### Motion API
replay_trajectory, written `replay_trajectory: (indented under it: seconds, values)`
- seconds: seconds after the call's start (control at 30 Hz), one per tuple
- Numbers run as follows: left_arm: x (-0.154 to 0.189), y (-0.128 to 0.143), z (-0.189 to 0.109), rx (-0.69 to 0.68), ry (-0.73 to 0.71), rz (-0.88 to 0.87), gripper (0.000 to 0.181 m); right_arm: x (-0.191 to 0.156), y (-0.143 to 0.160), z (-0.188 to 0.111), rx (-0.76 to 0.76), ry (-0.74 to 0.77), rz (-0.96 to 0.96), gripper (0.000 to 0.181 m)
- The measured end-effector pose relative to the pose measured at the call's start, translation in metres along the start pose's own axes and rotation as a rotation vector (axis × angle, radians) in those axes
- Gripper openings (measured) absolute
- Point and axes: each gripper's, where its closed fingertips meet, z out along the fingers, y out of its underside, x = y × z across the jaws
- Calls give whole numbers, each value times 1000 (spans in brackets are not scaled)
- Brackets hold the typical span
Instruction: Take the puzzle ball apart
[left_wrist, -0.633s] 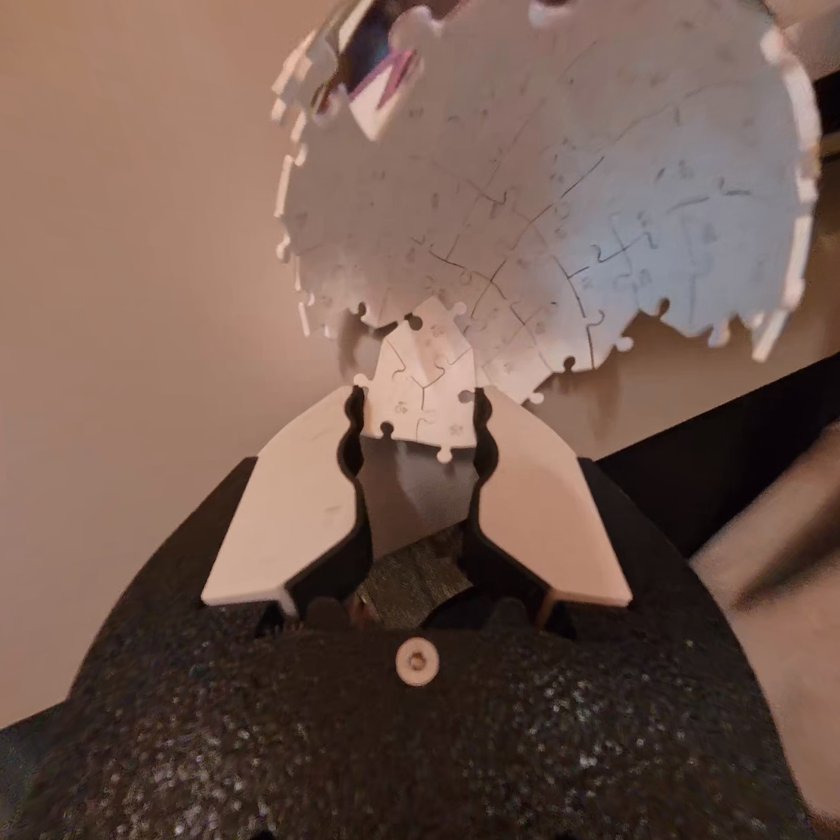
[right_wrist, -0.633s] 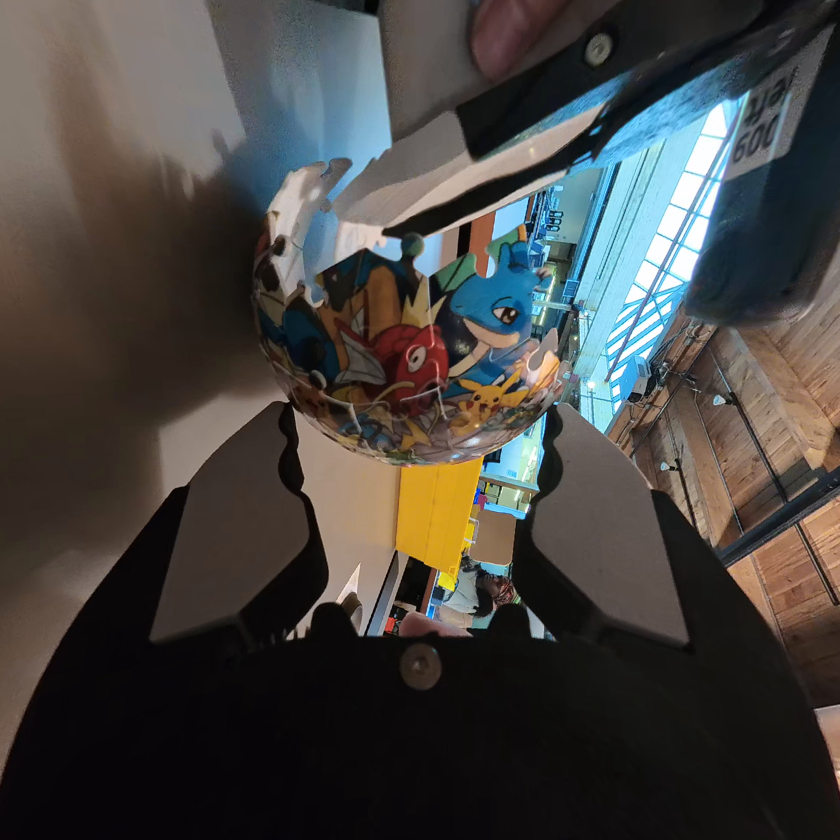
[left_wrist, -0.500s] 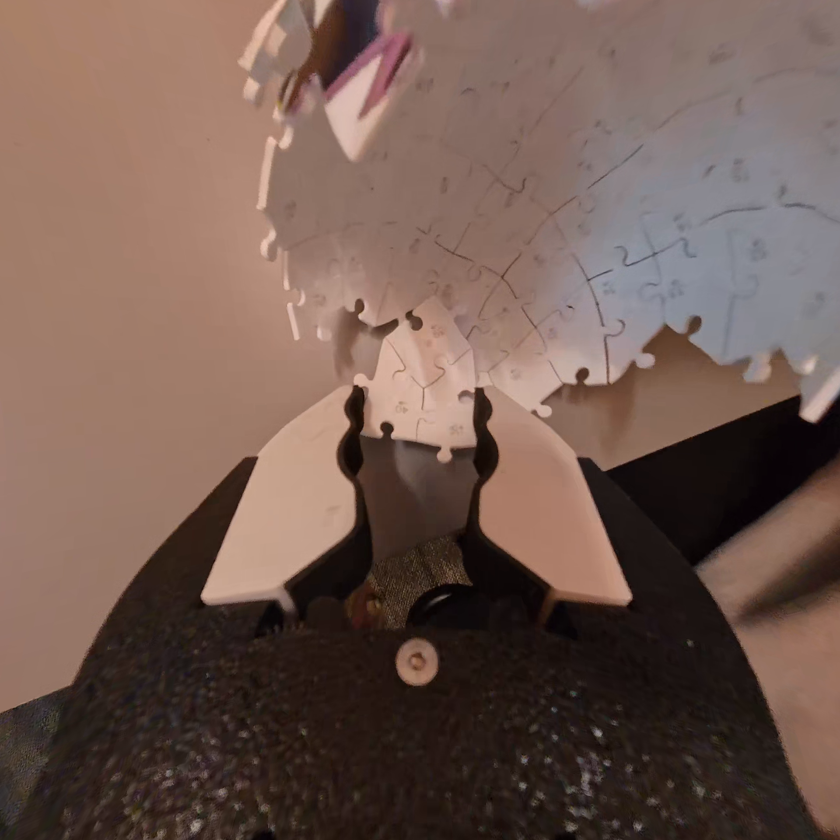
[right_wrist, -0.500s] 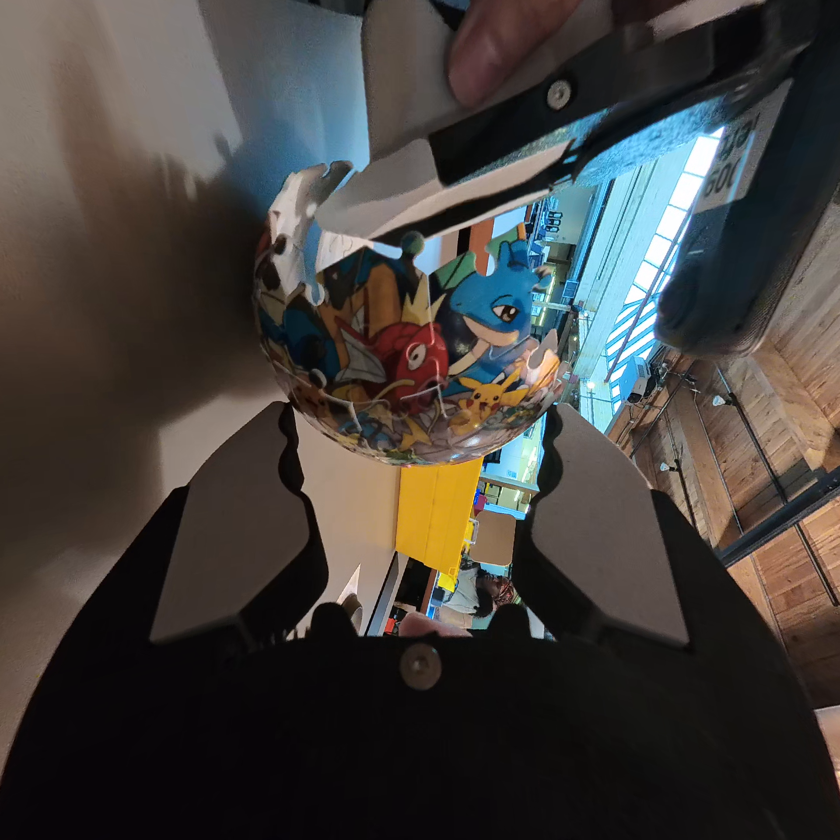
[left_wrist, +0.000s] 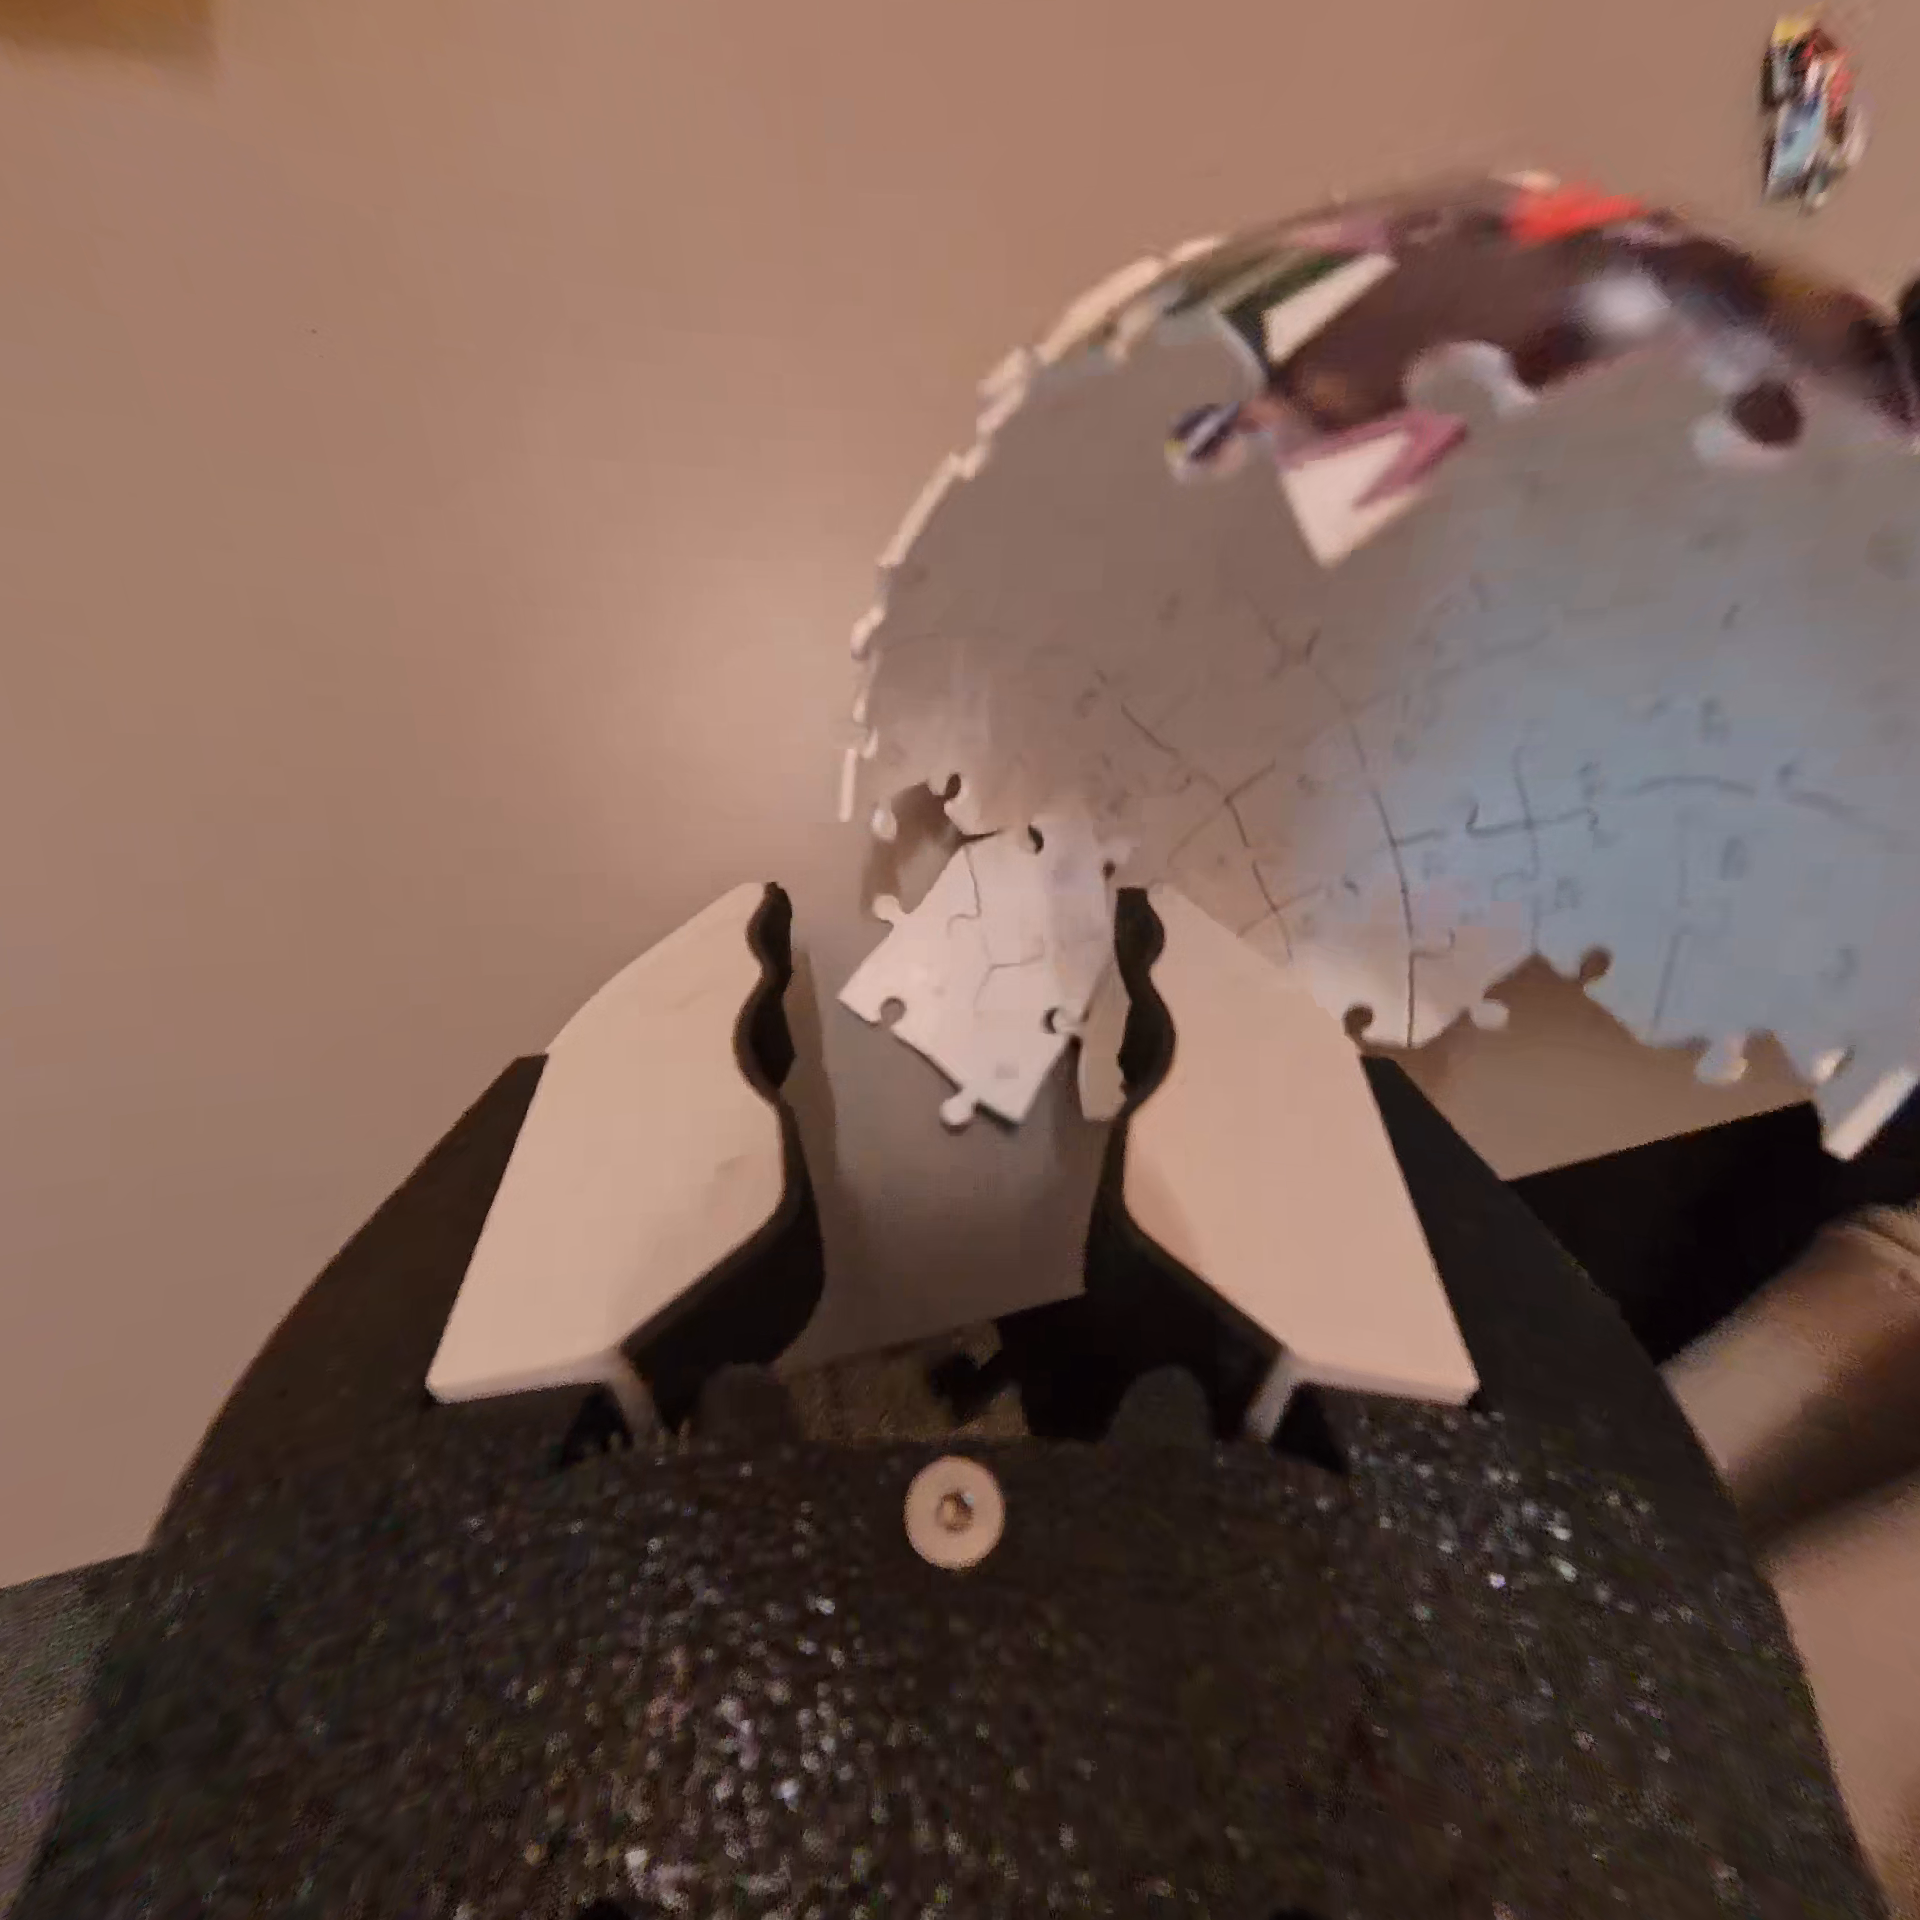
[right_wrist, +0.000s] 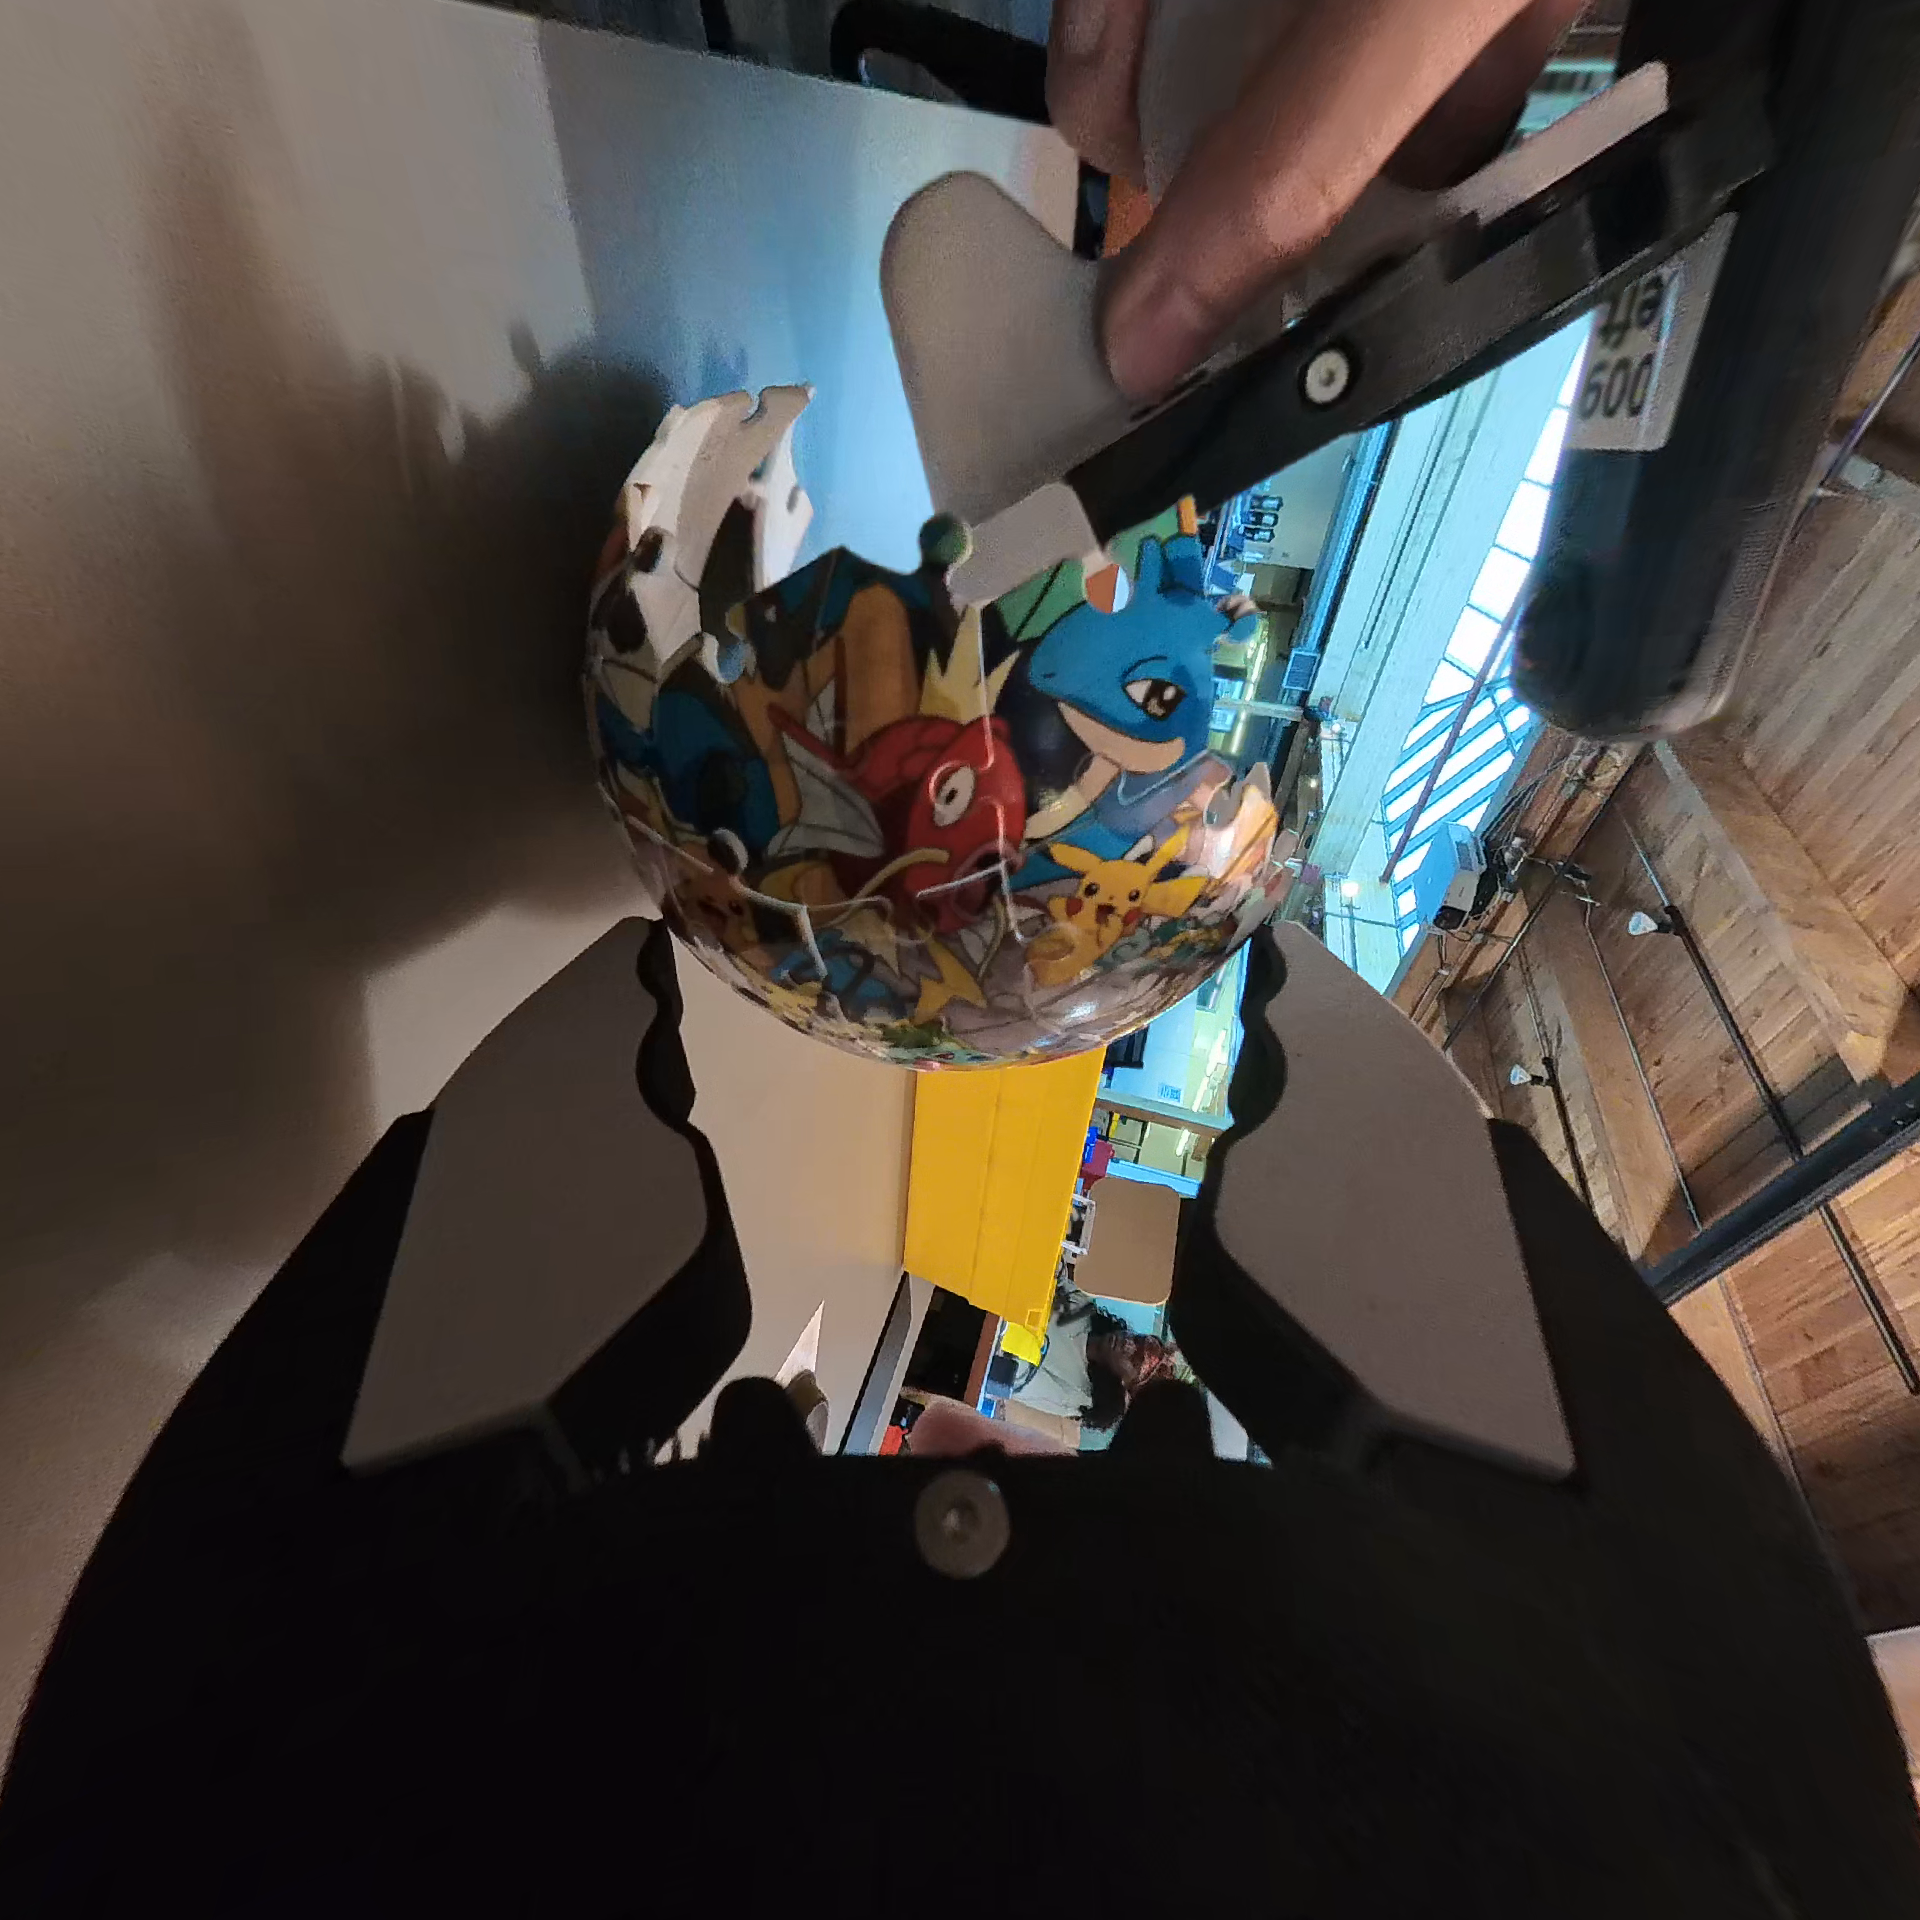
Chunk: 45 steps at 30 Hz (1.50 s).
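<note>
The puzzle ball is a partly open shell, colourful cartoon print outside and white inside. My right gripper is shut on its lower part and holds it above the table. My left gripper is open. A small cluster of joined white-backed pieces sits tilted between its fingers, against the right finger and at the shell's jagged edge. I cannot tell whether it still hangs on the shell. In the right wrist view the left gripper, held by a hand, is at the ball's open rim.
The tan table lies below. A loose colourful piece lies on it at the far right. A yellow bin, a person farther off and a wooden ceiling show behind the ball.
My left gripper has opened; the cluster it pinched now sits tilted and loose between the fingers. The ball has shifted right in the left wrist view. The right gripper's hold is unchanged.
</note>
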Motion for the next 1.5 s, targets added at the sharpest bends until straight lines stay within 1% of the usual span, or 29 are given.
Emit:
replay_trajectory:
  seconds: [0.07,0.23,0.37,0.43,0.53,0.6,0.73,0.9,1.03,1.2,1.4,1.5]
  values:
    - [-3,1,3,-4,3,-23,64,0,0,0,0,-1,-2,103]
    - [-16,0,7,24,-2,-87,63,0,0,0,-7,-3,-3,103]
    - [-23,7,11,-13,-21,-106,63,1,-1,-1,-4,-2,-3,103]
    - [-24,7,8,-9,-19,-97,61,0,0,-1,-4,-2,-1,103]
    - [-25,5,2,21,3,-131,61,0,0,-1,-2,-1,1,103]
    - [-24,8,3,8,18,-153,62,0,-1,-1,-2,0,-1,103]
    - [-21,14,8,-35,8,-130,63,1,-1,-2,-2,1,-3,103]
    - [-15,11,13,-44,11,-127,64,1,-2,-3,-5,0,-7,103]
    - [-17,14,17,-88,-49,-79,65,2,-1,-3,-4,-1,-6,103]
    - [-18,14,19,-96,-76,-70,64,3,-1,-4,7,3,16,104]
    - [-18,15,19,-118,-118,-48,65,2,-1,-1,22,5,74,106]
    - [-21,16,18,-123,-148,-48,66,-3,-3,1,46,-29,165,109]
